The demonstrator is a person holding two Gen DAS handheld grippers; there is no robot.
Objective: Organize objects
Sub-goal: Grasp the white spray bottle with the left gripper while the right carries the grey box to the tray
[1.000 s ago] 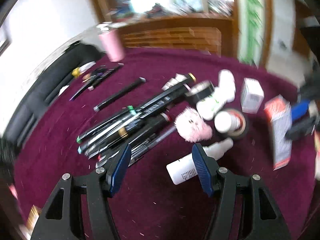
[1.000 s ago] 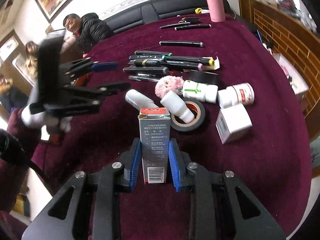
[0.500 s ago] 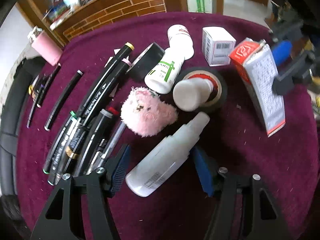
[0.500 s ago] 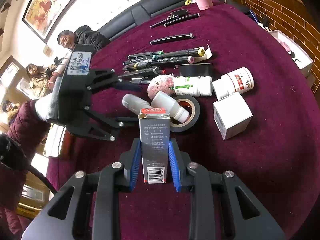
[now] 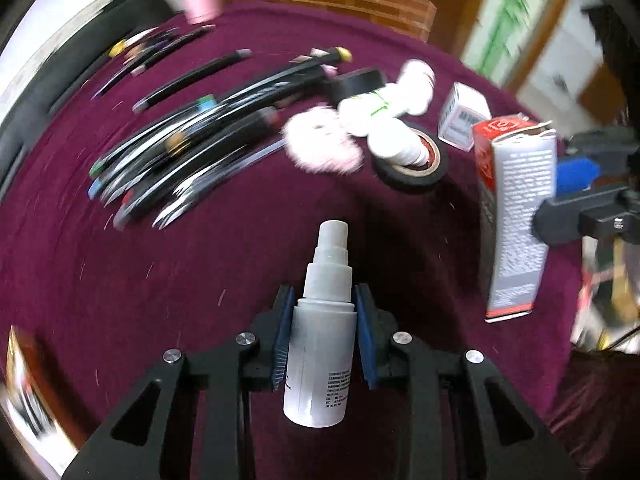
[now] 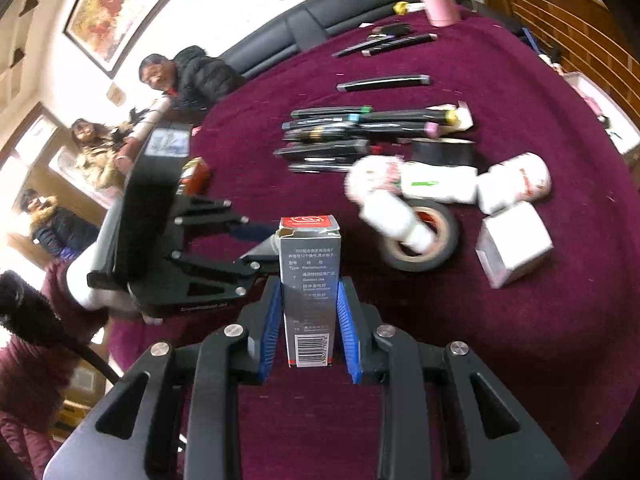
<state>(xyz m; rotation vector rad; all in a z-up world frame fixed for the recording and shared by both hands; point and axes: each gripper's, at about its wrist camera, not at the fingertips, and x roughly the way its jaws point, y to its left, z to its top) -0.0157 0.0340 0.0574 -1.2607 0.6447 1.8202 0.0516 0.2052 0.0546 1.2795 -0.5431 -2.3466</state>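
The left hand-held gripper [image 5: 323,344] has just been closing, and its blue pads now press on the body of a white spray bottle [image 5: 320,344] — nozzle pointing away from the camera, the grip taken low on the barrel, probably so the narrow neck stays free. The bottle looks lifted clear of the maroon desk [image 5: 120,300], though blur makes that hard to confirm.

The right hand-held gripper [image 6: 309,320] is clamped on a tall grey carton with a red top [image 6: 309,276], held upright by its lower half, with the torn flap at the top exposed. Seen from the left wrist, that carton [image 5: 516,216] hangs to the right of the bottle, near but apart. Holding both at once suggests the two are meant to go together — perhaps the bottle into the carton, though that is only a guess.

Beyond them lie the unsorted things: a bundle of markers [image 6: 360,132], a pink fluffy ball [image 5: 324,144], a roll of black tape [image 6: 424,240] with a white bottle [image 6: 396,216] resting across it, and a small white box [image 6: 516,240].
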